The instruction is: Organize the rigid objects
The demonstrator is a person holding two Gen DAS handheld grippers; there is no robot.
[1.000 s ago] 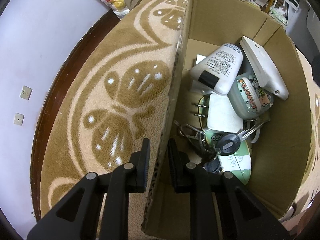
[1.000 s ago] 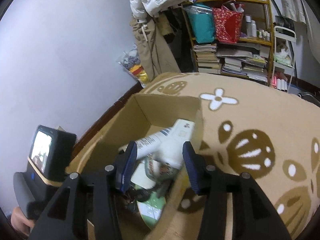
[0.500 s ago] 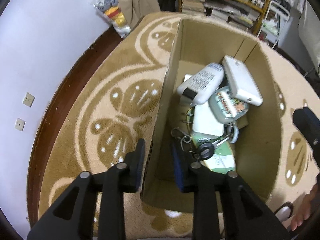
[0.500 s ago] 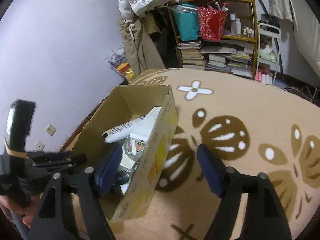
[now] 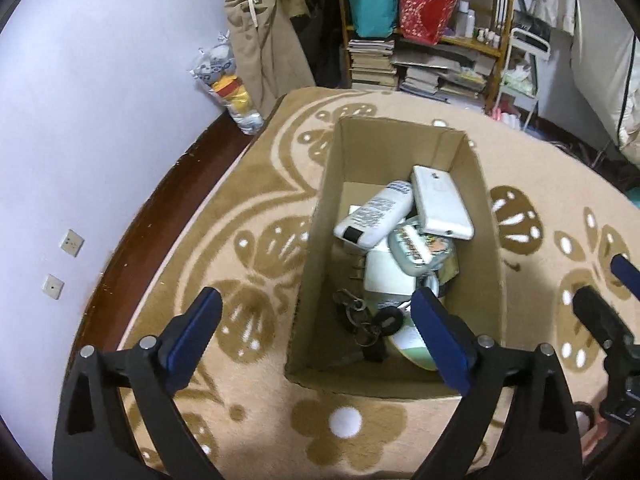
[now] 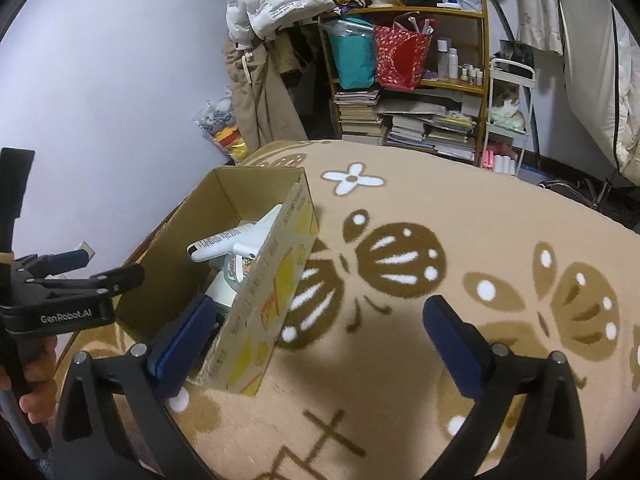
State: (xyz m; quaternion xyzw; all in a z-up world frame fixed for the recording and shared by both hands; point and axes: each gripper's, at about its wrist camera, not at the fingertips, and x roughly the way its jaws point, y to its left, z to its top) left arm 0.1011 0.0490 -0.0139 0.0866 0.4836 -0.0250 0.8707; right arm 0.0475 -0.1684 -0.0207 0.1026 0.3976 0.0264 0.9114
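Left gripper (image 5: 316, 322): jaws spread wide, blue pads well apart, nothing between them; held above the near end of the cardboard box (image 5: 316, 240). Right gripper (image 6: 320, 332): jaws likewise wide apart, holding nothing; left pad over the box's near right corner, right pad over bare carpet (image 6: 440, 200).

Box: open-topped, resting on the patterned beige-and-brown carpet, long axis running near to far, yellow print on its outer right wall in the right wrist view. Near the dark wood floor strip (image 5: 160, 232) and the pale wall (image 5: 100, 100) on the left.

Contents, piled toward the right and middle of the box:
- white tube (image 5: 374, 218) with printed label and dark cap, lying tilted on top, cap end toward near left
- white flat rectangular device (image 5: 440, 208) just right of the tube, touching it, leaning on the right wall
- small round tin (image 5: 420, 248) with cartoon print under both
- white flat item (image 5: 380, 276) beneath the tin
- bunch of keys (image 5: 360, 320) with a black fob at the near end, on the box floor
- green-and-white object (image 5: 408, 340) beside the keys, partly hidden by the left gripper's right pad; identity unclear, possibly a pouch or card

Far background: bookshelf (image 6: 420, 80) with stacked books, teal and red bags; plush toys in a clear bag (image 5: 228, 76) against the wall
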